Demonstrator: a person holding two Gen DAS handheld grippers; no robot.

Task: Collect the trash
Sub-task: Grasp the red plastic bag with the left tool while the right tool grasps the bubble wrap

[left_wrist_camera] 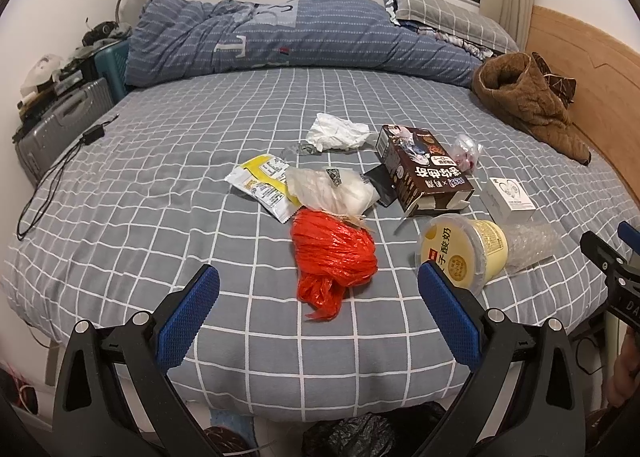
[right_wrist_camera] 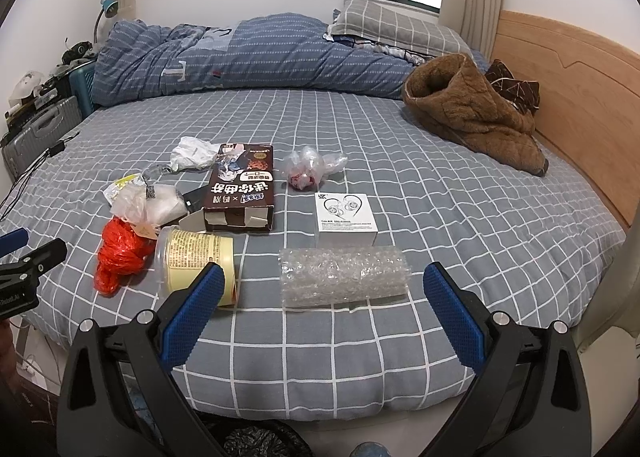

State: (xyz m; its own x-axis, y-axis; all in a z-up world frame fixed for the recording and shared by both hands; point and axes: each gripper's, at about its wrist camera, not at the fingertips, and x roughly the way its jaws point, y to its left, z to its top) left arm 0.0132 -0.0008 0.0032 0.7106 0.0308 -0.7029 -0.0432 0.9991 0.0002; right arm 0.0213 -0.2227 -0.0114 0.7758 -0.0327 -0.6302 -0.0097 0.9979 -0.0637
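Nearest my right gripper (right_wrist_camera: 322,311): roll of bubble wrap (right_wrist_camera: 344,277) on the grey checked bed (right_wrist_camera: 460,217), lying between my spread, empty jaws. My left gripper (left_wrist_camera: 318,305) likewise gapes wide with nothing in it, the red plastic bag (left_wrist_camera: 332,253) just ahead. Yellow yogurt tub (left_wrist_camera: 466,251) on its side, right of the bag. Brown carton (left_wrist_camera: 422,171), white box (right_wrist_camera: 346,217) and crumpled tissue (left_wrist_camera: 336,131) lie farther back, mid-bed.
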